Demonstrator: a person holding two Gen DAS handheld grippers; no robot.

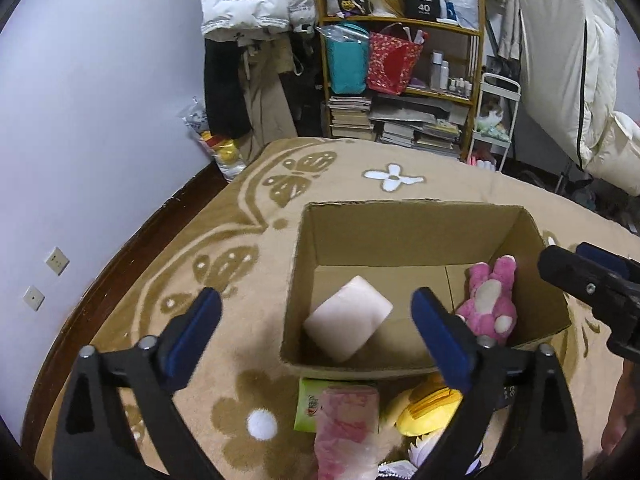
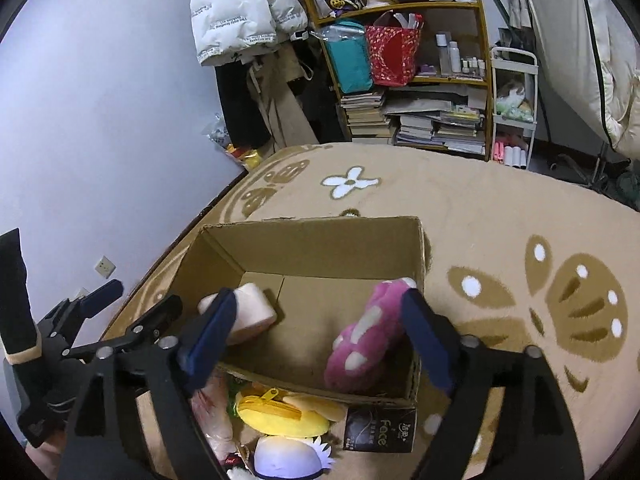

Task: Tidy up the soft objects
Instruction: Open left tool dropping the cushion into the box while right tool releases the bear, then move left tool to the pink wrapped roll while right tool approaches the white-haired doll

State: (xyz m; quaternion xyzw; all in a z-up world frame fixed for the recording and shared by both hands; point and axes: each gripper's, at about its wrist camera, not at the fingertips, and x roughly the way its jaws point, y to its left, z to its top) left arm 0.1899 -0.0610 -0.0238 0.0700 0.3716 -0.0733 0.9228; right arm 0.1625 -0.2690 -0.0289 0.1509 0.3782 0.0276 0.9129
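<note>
- Hovering nearest the viewer, the left gripper and the right gripper both have their blue-padded jaws spread apart and hold nothing.
- Just below them, on the beige rug against the near wall of the box, lies a small heap of soft things not yet sorted: one pink cloth bundle, one green packet, one yellow zip plush, one white-and-lilac plush and one black packet. That makes five that can be counted; more may be hidden under the grippers.
- Beyond the heap stands one open cardboard box. Inside are two items, well apart: a pale pink cushion block on the left side and a pink plush bear leaning in the right corner.
- The likely next step is picking from the heap. A good grasp would take one item at its thick middle, squeeze gently, then release it low over the bare floor between the two.
- Farthest away stand one cluttered shelf and hanging coats.
</note>
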